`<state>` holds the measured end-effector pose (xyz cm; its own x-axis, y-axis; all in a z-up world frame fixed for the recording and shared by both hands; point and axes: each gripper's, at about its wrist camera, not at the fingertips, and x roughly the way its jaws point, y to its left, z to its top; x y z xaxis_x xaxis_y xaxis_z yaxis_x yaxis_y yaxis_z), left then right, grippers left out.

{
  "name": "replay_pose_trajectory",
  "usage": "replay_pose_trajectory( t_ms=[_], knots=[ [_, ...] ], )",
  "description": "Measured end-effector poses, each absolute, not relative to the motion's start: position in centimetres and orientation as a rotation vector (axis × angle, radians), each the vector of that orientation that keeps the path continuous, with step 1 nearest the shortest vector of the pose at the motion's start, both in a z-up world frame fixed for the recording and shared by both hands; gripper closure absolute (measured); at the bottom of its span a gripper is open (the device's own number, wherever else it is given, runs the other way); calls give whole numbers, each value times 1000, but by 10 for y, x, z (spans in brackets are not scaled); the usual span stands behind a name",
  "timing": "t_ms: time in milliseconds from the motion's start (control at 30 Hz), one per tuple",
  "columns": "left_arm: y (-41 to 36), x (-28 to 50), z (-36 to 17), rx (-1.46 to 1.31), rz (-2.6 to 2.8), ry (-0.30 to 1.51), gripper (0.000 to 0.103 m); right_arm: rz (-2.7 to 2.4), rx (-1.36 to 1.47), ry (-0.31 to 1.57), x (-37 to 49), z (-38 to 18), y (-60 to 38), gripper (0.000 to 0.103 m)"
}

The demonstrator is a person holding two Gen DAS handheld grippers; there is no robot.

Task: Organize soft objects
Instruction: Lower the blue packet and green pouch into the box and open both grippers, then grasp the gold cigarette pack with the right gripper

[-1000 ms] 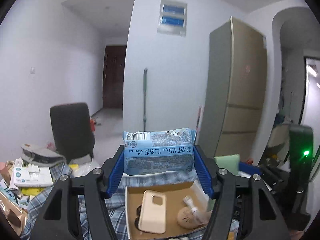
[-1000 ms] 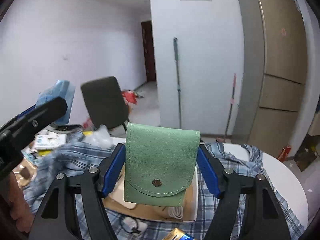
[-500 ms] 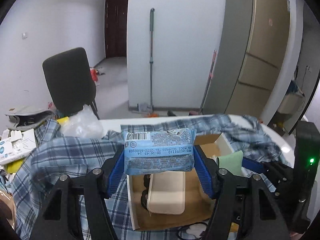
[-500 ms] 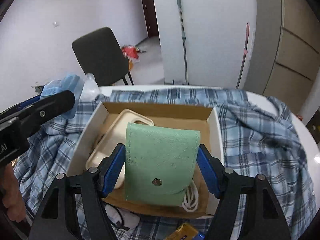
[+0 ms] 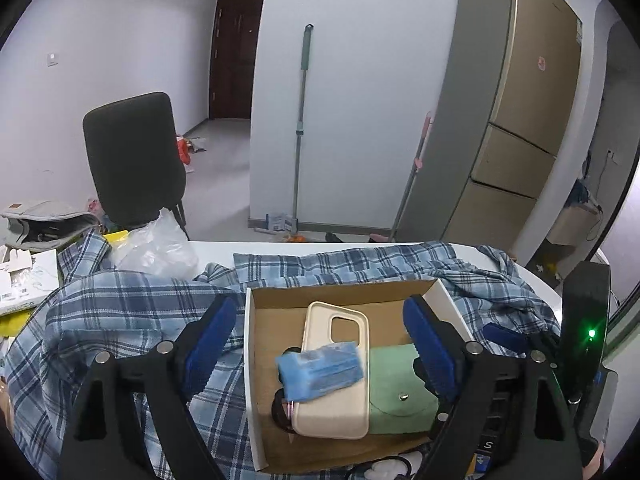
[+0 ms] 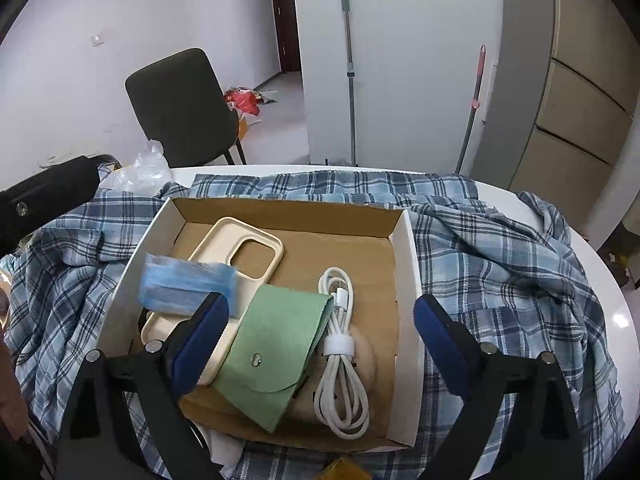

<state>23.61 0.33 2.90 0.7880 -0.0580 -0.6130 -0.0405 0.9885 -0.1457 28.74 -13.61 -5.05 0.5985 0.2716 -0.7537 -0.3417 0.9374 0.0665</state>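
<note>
A cardboard box (image 5: pixel 340 294) (image 6: pixel 296 210) sits on a blue plaid shirt (image 5: pixel 120 312) (image 6: pixel 500 264) on a white table. In it lie a cream phone case (image 5: pixel 338 416) (image 6: pixel 240 248), a blue tissue pack (image 5: pixel 320 372) (image 6: pixel 184 284) resting on the case, a green snap pouch (image 5: pixel 400 396) (image 6: pixel 276 348) and a coiled white cable (image 6: pixel 340 360). My left gripper (image 5: pixel 316 340) is open and empty above the box. My right gripper (image 6: pixel 320 328) is open and empty above the pouch and cable.
A dark chair (image 5: pixel 134 160) (image 6: pixel 182 108) stands behind the table, a clear plastic bag (image 5: pixel 156 248) at the table's back left. Papers and a grey bag (image 5: pixel 44 224) lie far left. A mop (image 5: pixel 300 128) leans on the wall by a tall cabinet (image 5: pixel 512 120).
Both grippers have opened. The tissue pack dropped from my left gripper onto the phone case, and the green pouch dropped from my right gripper into the box.
</note>
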Motion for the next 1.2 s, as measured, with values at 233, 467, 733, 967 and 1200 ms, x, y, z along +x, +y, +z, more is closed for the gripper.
replay_pose_trajectory(
  t_ms=[233,467,733,967,1200],
  knots=[
    [-2,230,37,-122,-15,634,16,363,-99,842,284,-45,-134,10],
    [-10,204,71,-107,-55,532,16,335,-110,749,262,-3,-147,10],
    [-13,129,134,-124,-86,336,0,342,-137,503,181,66,-176,0],
    [-27,69,150,-49,-116,300,0,308,-144,353,116,84,-188,0],
    [-25,43,130,-103,-112,309,0,283,-162,341,95,62,-202,0]
  ],
)
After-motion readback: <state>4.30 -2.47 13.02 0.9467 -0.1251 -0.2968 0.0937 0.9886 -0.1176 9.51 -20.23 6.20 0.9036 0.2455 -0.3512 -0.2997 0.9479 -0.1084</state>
